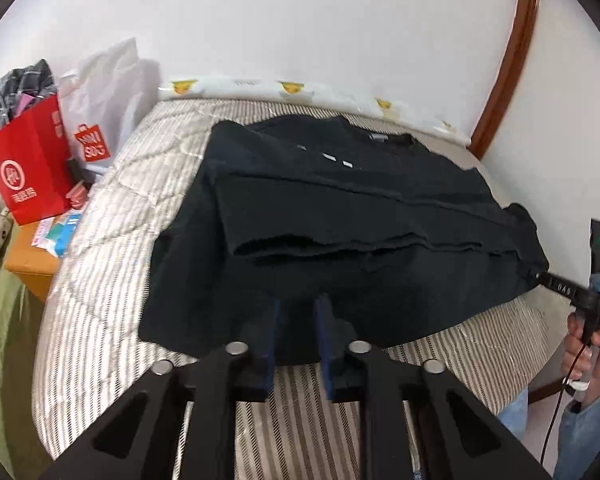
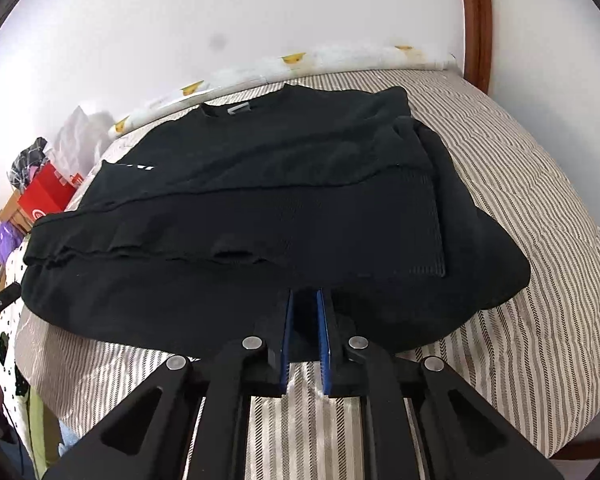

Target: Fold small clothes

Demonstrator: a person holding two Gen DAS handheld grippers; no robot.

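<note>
Striped bed cover (image 1: 100, 264) against a white wall (image 1: 300, 20): one black sweater (image 1: 340, 208), partly folded, lying flat across it. Left gripper (image 1: 296, 312) and right gripper (image 2: 305, 304), each pinching the sweater's near hem between narrow jaws.

- The shirt (image 1: 340, 216) covers the middle of the bed (image 1: 112, 216) and hides the fingertips of the left gripper (image 1: 296, 312).
- Left of the shirt, the red bag's (image 1: 32, 176) contents are too small to make out.
- Right of the shirt, the frame edge cuts off the person's hand (image 1: 588, 344).
</note>
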